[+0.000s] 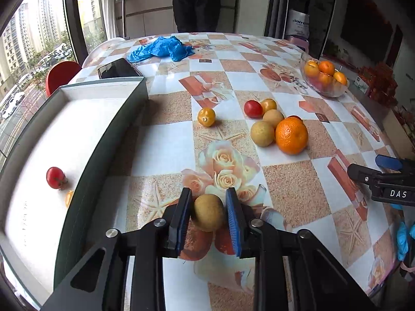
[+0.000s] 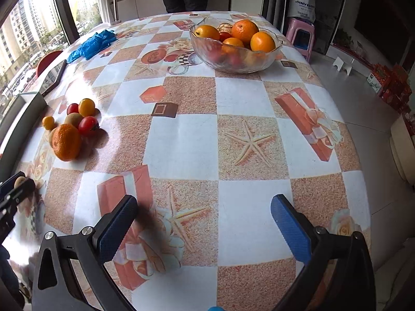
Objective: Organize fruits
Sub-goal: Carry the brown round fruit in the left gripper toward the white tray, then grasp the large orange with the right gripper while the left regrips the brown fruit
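A counter [image 2: 243, 142], covered with an oilcloth chequered in white and sandy squares with starfish, rose and gift-box prints, is filling both wrist views. Beyond its far edge a person in dark trousers [image 1: 197, 7] is standing before pale cabinets, and a window [image 1: 28, 41] at the left is showing high-rise blocks and a street. A pink stool [image 2: 301, 35] is standing on the floor at the right.

On the left of the counter a large shallow box [image 1: 85, 129] with dark green walls and a white floor is lying open, holding a red cherry tomato [image 1: 55, 177] and a yellow fruit half hidden by the wall. A glass bowl [image 2: 233, 57] at the far right is holding oranges and red fruit. A blue plastic bag [image 1: 163, 48] and a dark phone [image 1: 118, 68] are lying at the far left.

A cluster of loose fruit is sitting mid-counter: an orange [image 1: 291, 135], two brownish round fruits, red and yellow tomatoes touching one another, and a yellow tomato [image 1: 206, 116] apart to the left.

The left hand-held gripper [image 1: 208, 215] is bracketing a brown round fruit [image 1: 208, 212] between its blue pads, just beside the box wall; whether the pads are pressing on it cannot be told. The right hand-held gripper [image 2: 205, 223] is hanging wide open over bare oilcloth, holding nothing.
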Action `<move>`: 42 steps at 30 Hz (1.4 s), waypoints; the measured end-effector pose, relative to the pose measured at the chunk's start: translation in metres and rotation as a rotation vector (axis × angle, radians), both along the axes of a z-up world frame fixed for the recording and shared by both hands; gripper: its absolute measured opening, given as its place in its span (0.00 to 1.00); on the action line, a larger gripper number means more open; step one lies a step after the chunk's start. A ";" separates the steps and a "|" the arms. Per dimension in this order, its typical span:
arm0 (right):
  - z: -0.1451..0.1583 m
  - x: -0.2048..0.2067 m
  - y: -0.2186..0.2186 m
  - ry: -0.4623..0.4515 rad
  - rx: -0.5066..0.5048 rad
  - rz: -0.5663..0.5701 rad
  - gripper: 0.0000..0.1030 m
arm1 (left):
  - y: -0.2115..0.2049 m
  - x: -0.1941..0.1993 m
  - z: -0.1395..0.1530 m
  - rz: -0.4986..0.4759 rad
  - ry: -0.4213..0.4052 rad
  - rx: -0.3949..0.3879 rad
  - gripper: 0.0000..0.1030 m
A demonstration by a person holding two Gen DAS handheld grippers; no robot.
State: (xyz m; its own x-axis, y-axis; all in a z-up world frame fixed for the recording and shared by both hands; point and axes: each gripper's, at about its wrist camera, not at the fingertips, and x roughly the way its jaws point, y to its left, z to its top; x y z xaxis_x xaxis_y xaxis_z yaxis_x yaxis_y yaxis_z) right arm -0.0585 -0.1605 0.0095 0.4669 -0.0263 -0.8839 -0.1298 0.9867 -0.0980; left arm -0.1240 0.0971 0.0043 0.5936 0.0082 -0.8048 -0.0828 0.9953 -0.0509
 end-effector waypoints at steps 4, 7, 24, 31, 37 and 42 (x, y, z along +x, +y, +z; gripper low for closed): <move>-0.001 -0.004 0.018 0.008 0.017 0.065 1.00 | 0.007 -0.001 -0.005 0.047 -0.026 -0.037 0.97; -0.003 -0.008 0.043 -0.009 0.029 0.131 1.00 | 0.012 0.001 -0.006 0.037 -0.022 -0.072 0.99; 0.007 0.014 0.109 -0.039 0.219 0.214 0.39 | 0.010 -0.002 -0.006 -0.020 -0.011 -0.037 0.99; 0.011 -0.022 0.062 -0.040 0.231 0.155 0.39 | 0.004 0.007 -0.001 -0.018 -0.011 -0.023 0.87; 0.015 -0.044 0.045 -0.045 0.254 0.127 0.39 | -0.006 0.017 0.000 -0.044 0.000 0.021 0.29; 0.022 -0.055 0.045 -0.052 0.262 0.135 0.39 | 0.008 0.001 0.010 -0.039 -0.016 -0.113 0.29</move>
State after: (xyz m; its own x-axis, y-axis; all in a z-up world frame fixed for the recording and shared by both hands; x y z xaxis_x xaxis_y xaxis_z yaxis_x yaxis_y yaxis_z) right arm -0.1134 -0.1157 0.0317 0.4954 0.2653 -0.8272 -0.2630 0.9533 0.1482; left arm -0.1231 0.1047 0.0144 0.6042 -0.1054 -0.7899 -0.0421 0.9856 -0.1637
